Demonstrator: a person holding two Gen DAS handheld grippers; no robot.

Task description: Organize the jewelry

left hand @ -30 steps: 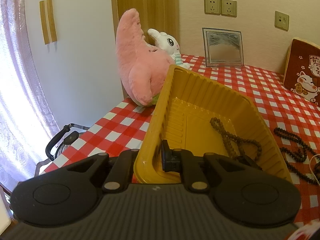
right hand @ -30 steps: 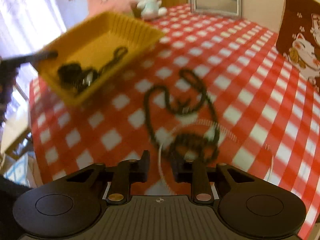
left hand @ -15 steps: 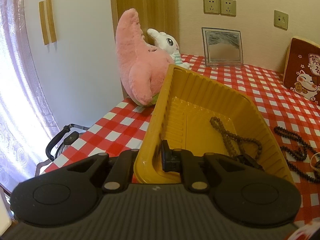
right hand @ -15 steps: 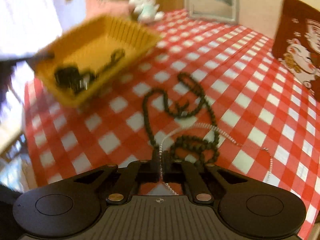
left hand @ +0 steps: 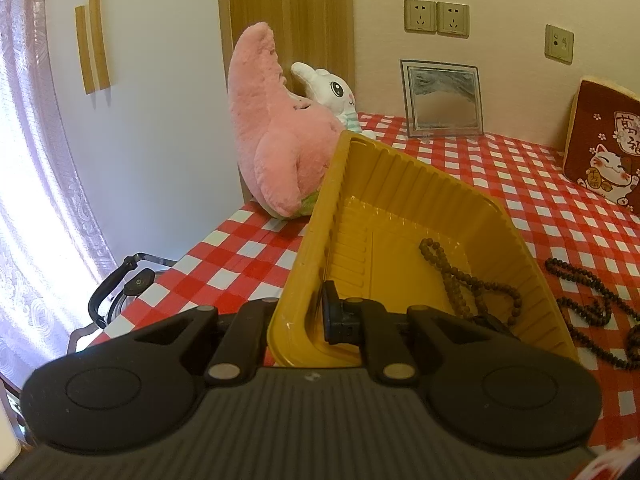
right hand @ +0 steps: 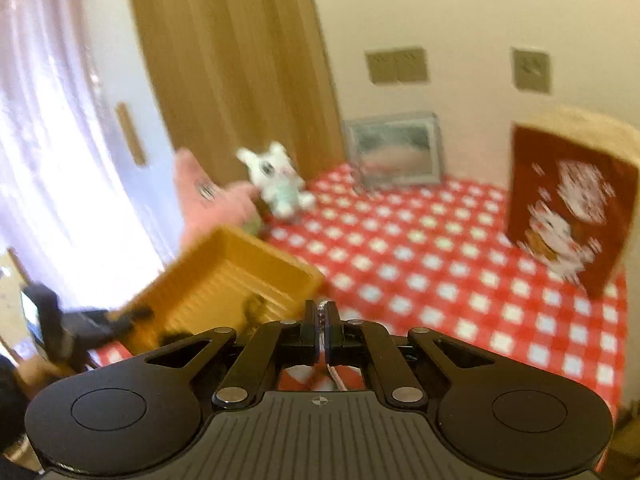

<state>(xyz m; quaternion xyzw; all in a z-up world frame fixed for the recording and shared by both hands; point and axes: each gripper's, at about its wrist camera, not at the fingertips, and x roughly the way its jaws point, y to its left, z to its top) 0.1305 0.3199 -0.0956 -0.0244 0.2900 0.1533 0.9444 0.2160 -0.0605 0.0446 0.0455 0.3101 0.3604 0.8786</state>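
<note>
R view only: pearl chain pinched; L: tray.

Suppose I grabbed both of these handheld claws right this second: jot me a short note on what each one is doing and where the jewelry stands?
Left gripper: shut on the near wall of the ribbed yellow plastic tray, holding it tilted above the red-and-white checked tablecloth.
Right gripper: jaws have just closed on a thin pale silvery chain, raised beside the tray.
Done: a brown wooden bead strand lies in the tray.
Left: drop the chain into the tray, then collect the dark bead necklace lying on the cloth to the tray's right.
</note>
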